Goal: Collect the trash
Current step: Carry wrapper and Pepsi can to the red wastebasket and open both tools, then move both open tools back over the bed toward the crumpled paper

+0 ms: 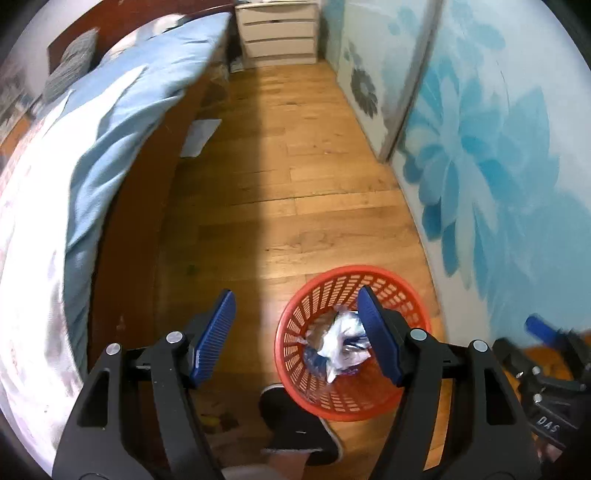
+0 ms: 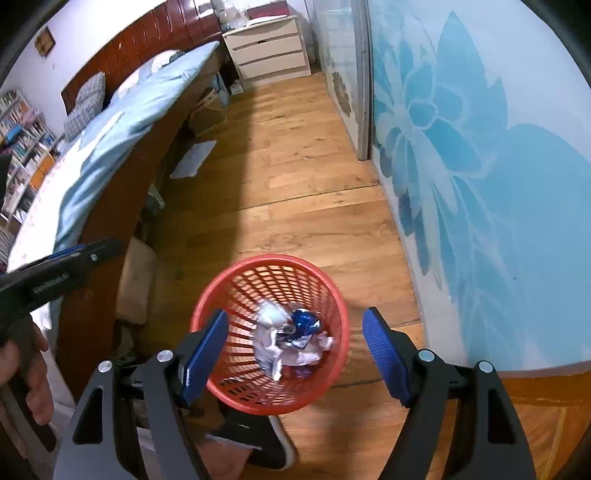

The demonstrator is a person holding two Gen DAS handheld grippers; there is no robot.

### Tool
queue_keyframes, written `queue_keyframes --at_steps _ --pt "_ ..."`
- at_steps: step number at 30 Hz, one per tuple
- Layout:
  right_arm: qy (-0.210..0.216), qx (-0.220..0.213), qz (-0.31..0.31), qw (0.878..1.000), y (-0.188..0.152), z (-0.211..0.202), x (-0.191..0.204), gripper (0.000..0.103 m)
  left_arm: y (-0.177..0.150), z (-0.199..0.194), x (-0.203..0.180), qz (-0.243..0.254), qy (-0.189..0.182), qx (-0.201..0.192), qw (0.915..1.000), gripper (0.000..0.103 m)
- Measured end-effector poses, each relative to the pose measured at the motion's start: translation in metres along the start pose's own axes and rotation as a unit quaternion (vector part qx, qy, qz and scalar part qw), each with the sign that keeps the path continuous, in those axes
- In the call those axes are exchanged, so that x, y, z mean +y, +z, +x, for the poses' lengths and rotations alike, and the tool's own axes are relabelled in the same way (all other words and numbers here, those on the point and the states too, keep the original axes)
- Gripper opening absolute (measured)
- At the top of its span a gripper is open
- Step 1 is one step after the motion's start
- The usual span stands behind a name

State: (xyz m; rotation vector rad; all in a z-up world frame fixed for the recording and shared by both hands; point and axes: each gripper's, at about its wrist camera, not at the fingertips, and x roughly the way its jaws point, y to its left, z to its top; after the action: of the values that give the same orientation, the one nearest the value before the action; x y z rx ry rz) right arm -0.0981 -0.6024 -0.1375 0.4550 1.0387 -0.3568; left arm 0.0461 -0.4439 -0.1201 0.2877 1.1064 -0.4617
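Observation:
A red mesh basket [image 1: 295, 314] [image 2: 221, 291] stands on the wooden floor beside the flowered wall. Crumpled white and blue wrappers [image 1: 341, 341] [image 2: 291, 341] lie inside it. My left gripper [image 1: 295, 314] hangs above the basket's left rim, jaws wide apart, nothing between the blue pads [image 1: 216, 330]. My right gripper [image 2: 295, 332] hovers straight over the basket's mouth, also open and empty. In the right wrist view the left gripper [image 2: 64, 264] shows at the left edge with a hand on it. Part of the right gripper [image 1: 543, 332] appears at the right of the left wrist view.
A bed [image 1: 122, 122] [image 2: 110, 140] with a blue cover runs along the left. A white sheet of paper [image 1: 199, 136] [image 2: 194, 158] lies on the floor by the bed. A white drawer unit [image 1: 277, 33] [image 2: 267, 50] stands at the far end. A person's dark shoe [image 1: 295, 424] [image 2: 258, 439] sits just before the basket.

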Motion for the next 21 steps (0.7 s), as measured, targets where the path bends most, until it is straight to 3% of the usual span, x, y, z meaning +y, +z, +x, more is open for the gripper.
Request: queue_keyframes --at_steps 2,4,6,7,9,15,18,21 --pt "0.01 -0.003 -0.003 1.0 0.001 -0.005 0.006 0.077 0.005 -0.024 0.016 -0.029 -0.04 -0.025 0.9985 0.069" --pt "0.022 -0.008 -0.014 1.0 0.002 -0.013 0.019 0.082 0.003 -0.048 0.03 -0.039 -0.055 -0.043 0.9968 0.069" --pt "0.044 -0.017 -0.026 0.999 0.005 -0.024 0.037 0.084 0.0 -0.081 0.057 -0.065 -0.102 -0.064 0.9906 0.07" --pt "0.053 -0.018 -0.033 0.998 0.006 -0.028 0.045 0.084 -0.003 -0.096 0.07 -0.068 -0.113 -0.093 0.987 0.08" --pt "0.063 -0.023 -0.058 0.996 0.011 -0.036 0.068 0.085 -0.008 -0.121 0.106 -0.083 -0.08 -0.135 0.9841 0.084" --pt "0.104 -0.058 -0.143 0.983 0.038 -0.063 0.173 0.087 0.0 -0.155 0.231 -0.132 -0.031 -0.176 0.975 0.084" --pt "0.128 -0.077 -0.188 0.971 0.055 -0.072 0.24 0.087 -0.014 -0.162 0.303 -0.164 -0.005 -0.198 0.9664 0.084" --pt "0.158 -0.099 -0.241 0.952 0.07 -0.079 0.325 0.087 -0.033 -0.164 0.365 -0.2 0.037 -0.194 0.9598 0.084"
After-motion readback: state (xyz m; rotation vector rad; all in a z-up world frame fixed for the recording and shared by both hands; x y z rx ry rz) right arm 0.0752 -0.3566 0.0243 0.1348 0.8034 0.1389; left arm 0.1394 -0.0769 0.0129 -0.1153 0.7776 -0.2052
